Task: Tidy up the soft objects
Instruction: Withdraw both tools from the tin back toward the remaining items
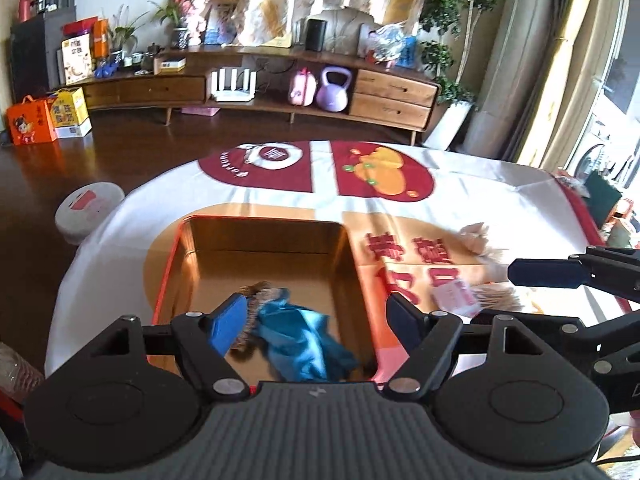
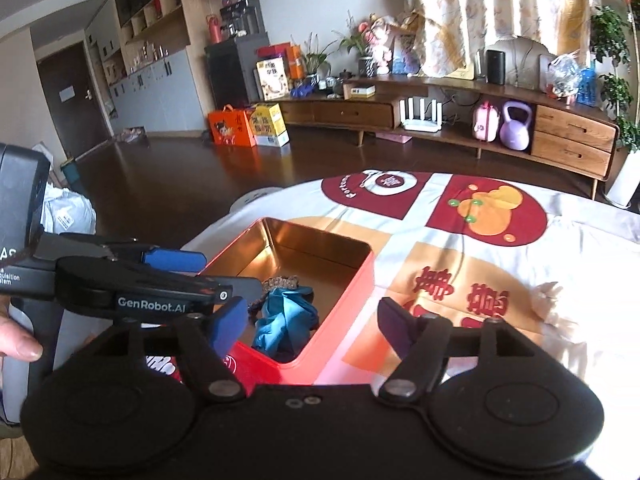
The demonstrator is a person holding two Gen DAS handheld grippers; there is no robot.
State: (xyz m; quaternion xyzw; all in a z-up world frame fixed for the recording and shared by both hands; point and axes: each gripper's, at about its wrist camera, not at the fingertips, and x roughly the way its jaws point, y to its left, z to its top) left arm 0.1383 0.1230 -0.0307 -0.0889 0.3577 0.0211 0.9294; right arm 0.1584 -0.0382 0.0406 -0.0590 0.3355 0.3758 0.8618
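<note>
A red tin box [image 1: 168, 280] with a gold inside stands on the table. In it lie a crumpled blue cloth [image 1: 304, 340] and a brown fuzzy hair tie [image 1: 256, 292]. My left gripper [image 1: 316, 318] hangs open above the box, its pads clear of the cloth below. To the right of the box a beige soft thing [image 1: 478, 240] with a pink-and-white tag [image 1: 456, 298] lies on the tablecloth. In the right wrist view my right gripper [image 2: 311, 322] is open over the box's near corner [image 2: 304, 364], above the blue cloth [image 2: 284, 316]. The left gripper [image 2: 232, 274] reaches in from the left.
The tablecloth [image 1: 280, 200] is white with red and orange prints. A round white stool [image 1: 88, 208] stands off the table's left edge on the dark floor. A wooden cabinet [image 1: 392, 96] lines the far wall. A person's thumb [image 2: 20, 346] shows at the left.
</note>
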